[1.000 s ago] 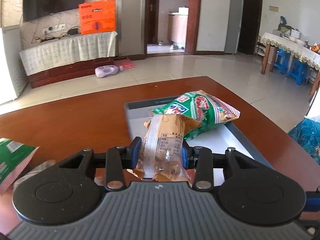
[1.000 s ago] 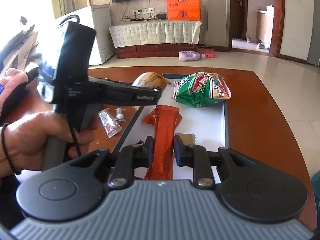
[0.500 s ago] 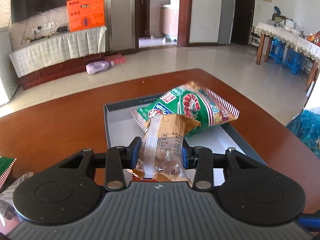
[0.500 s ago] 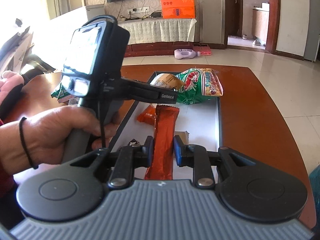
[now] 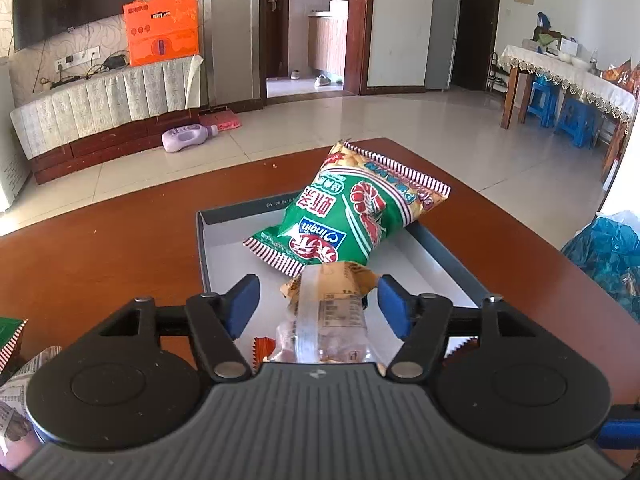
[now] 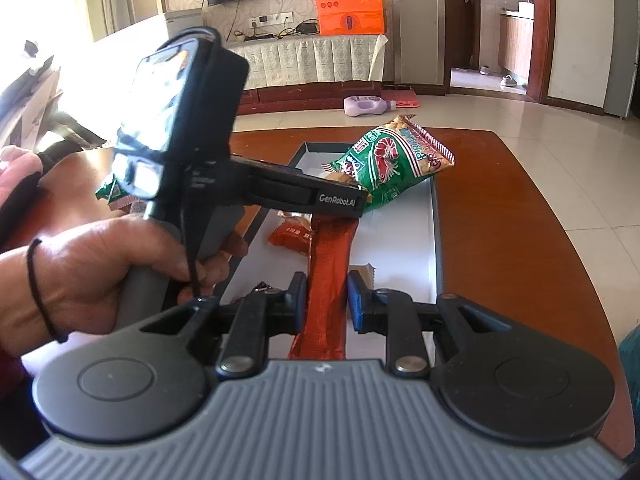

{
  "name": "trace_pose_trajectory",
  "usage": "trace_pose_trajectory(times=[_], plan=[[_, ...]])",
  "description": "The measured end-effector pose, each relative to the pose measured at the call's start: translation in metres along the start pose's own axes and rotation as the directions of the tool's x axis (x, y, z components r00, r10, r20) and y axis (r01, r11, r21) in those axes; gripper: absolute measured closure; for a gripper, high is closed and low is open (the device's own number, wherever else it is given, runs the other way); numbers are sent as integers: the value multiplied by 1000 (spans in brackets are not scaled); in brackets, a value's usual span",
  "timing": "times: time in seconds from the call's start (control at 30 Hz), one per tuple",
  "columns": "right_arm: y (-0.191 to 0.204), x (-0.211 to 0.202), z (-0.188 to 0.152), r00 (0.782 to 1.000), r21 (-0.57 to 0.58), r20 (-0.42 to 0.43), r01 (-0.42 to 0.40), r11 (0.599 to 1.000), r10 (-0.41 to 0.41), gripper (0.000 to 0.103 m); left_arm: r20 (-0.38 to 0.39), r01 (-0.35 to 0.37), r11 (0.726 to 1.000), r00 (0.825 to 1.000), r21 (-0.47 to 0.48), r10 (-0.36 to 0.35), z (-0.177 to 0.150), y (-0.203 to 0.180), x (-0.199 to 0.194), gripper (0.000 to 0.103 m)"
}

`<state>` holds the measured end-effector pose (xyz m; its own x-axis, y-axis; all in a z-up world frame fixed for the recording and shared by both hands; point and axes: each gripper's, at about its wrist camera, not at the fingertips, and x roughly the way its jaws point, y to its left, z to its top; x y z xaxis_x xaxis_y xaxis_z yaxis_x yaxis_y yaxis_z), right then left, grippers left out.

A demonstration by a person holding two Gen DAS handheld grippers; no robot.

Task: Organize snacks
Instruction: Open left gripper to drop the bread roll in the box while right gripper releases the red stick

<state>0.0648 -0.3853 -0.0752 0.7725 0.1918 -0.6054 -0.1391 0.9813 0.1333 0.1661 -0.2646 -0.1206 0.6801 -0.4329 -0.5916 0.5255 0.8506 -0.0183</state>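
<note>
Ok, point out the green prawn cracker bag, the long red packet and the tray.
green prawn cracker bag [image 5: 352, 216]: left wrist view, printed front.
long red packet [image 6: 330, 276]: right wrist view, middle of wrapper.
tray [image 5: 240, 210]: left wrist view, far wall.

Home living room. Landmark: wall TV [image 5: 72, 0]. Below it a low cabinet [image 5: 104, 100] under a cloth, orange box [image 5: 162, 28] on top at its right end. Right of the TV a doorway [image 5: 306, 24] into a further room, shoes on its floor. Far right a dining table [image 5: 568, 76] with blue stools [image 5: 560, 108]. Tiled floor.
</note>
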Motion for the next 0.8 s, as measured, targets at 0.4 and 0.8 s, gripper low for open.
trace_pose_trajectory(times=[0.4, 0.8], plan=[[2, 13, 2, 1000, 31, -22, 16, 999, -15, 78, 45, -2, 1000, 999, -4, 2, -1, -1, -24, 32], [5, 24, 5, 998, 60, -42, 52, 997, -50, 78, 77, -33, 999, 996, -6, 34, -13, 37, -69, 32]])
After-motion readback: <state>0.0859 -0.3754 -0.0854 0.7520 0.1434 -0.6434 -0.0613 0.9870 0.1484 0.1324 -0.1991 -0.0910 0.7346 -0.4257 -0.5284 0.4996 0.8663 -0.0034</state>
